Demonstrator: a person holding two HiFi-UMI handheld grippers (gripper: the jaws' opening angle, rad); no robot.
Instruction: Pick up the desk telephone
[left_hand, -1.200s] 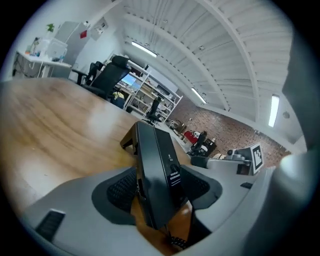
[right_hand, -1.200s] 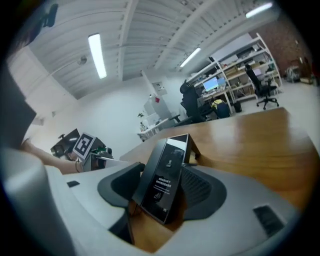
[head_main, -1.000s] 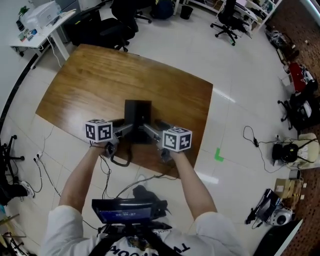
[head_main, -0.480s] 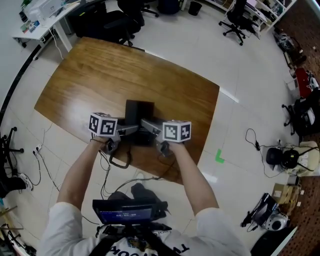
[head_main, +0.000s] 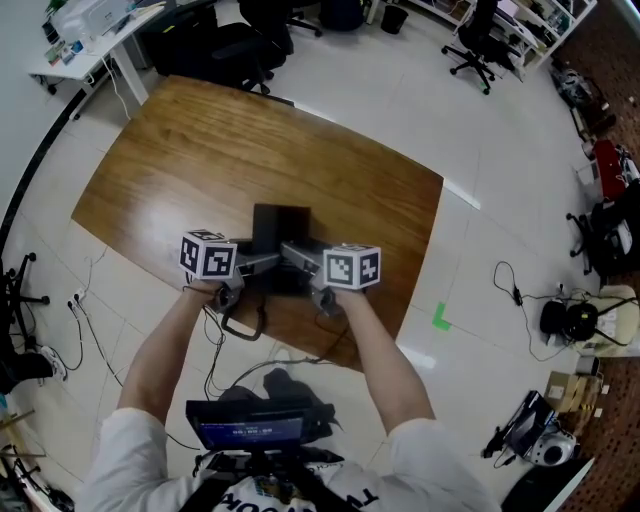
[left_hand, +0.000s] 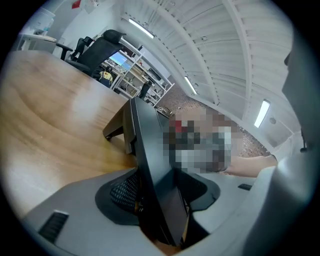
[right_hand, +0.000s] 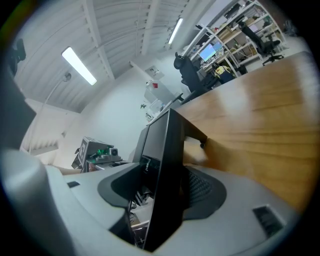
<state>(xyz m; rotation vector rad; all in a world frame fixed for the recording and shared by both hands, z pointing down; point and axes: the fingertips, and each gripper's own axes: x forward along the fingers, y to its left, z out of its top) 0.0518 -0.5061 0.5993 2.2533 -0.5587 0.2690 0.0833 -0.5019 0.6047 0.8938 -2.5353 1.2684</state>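
The black desk telephone (head_main: 280, 225) stands on the wooden table (head_main: 200, 150) near its front edge, with its slanted body raised on a rear foot. My left gripper (head_main: 262, 262) reaches in from the left, and the phone's left edge (left_hand: 150, 150) stands between its jaws. From the right, my right gripper (head_main: 294, 258) straddles the phone's other edge (right_hand: 167, 165). Both pairs of jaws are closing around the phone's thin sides, and a gap still shows beside each edge. The phone's face is mostly hidden behind the grippers in the head view.
The phone's curly cord (head_main: 240, 325) hangs off the table's front edge toward cables on the floor (head_main: 215, 375). Black office chairs (head_main: 250, 45) and a white desk (head_main: 90, 40) stand beyond the table's far side. A green mark (head_main: 440, 317) lies on the tiled floor to the right.
Both grippers have drawn a little closer together around the phone, the right one shifting slightly left. The phone has not moved.
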